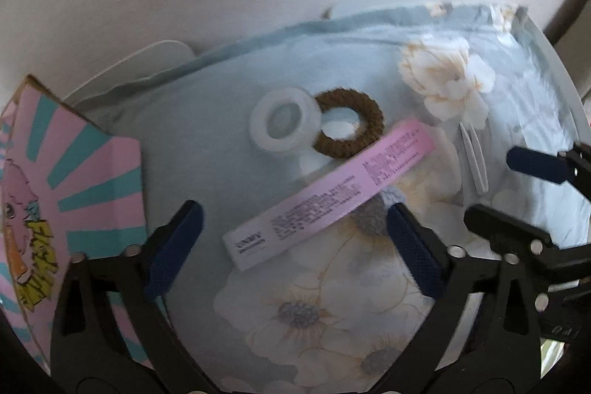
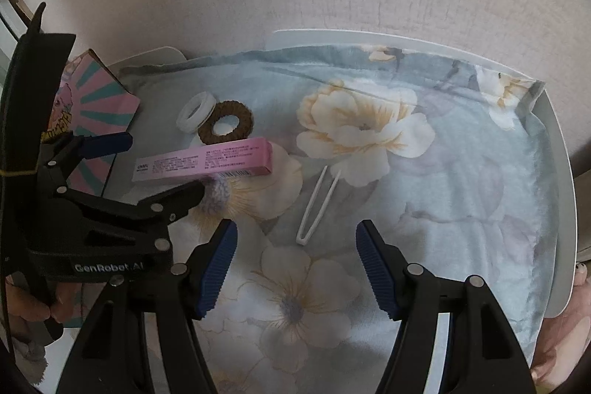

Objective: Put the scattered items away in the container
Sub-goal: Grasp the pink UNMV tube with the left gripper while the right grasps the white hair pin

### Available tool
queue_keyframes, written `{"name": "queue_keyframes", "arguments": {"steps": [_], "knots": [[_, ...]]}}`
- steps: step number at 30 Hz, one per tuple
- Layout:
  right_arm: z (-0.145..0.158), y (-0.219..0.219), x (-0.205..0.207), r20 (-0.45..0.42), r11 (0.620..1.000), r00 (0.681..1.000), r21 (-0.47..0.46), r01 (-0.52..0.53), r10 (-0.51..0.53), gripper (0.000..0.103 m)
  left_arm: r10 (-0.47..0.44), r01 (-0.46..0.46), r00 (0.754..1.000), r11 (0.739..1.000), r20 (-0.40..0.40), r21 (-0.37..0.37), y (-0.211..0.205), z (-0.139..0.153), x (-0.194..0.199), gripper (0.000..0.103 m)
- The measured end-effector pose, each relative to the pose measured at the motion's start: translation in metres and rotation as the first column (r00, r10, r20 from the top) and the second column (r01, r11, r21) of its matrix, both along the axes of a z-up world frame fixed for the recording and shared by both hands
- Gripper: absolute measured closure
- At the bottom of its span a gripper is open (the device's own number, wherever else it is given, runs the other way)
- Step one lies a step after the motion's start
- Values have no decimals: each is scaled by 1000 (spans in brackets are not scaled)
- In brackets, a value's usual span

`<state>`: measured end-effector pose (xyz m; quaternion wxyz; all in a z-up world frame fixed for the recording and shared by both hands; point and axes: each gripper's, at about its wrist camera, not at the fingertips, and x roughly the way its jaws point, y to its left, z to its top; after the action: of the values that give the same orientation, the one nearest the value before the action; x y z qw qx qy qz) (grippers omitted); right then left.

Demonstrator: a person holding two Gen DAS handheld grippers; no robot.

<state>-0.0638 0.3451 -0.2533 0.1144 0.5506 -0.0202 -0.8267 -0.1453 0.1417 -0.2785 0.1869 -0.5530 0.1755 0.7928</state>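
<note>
Left wrist view: left gripper (image 1: 291, 239) gapes around pink box (image 1: 328, 191); right gripper (image 2: 295, 268) released above white clip (image 2: 317, 205).

Left gripper (image 1: 291, 239), jaws apart, straddling a long pink cardboard box (image 1: 328, 189) on floral blue cloth (image 1: 207, 143); brown braided hair tie (image 1: 349, 123) beyond.

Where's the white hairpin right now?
In the right wrist view the white hairpin lies on the floral cloth, right of the pink box.
</note>
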Motion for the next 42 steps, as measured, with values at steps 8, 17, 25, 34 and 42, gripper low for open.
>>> {"name": "queue_keyframes", "arguments": {"steps": [8,17,25,34,42], "knots": [[-6,-2,-6,3,999,1000,21,-31,31,57,-77,77,996,997,-40,-6,7,1,17,43],[-10,1,-5,-23,998,999,59,-28,29,87,-90,89,995,996,-46,-12,6,2,38,72],[-7,33,2,-21,996,998,-58,60,-62,94,-43,44,999,999,-26,30,-4,5,49,78],[4,47,18,-40,992,993,-71,108,-111,94,-34,36,999,996,-27,83,-11,17,70,81],[10,45,21,-54,990,991,-81,118,-122,94,-46,49,998,993,-33,109,8,28,54,81]]}}
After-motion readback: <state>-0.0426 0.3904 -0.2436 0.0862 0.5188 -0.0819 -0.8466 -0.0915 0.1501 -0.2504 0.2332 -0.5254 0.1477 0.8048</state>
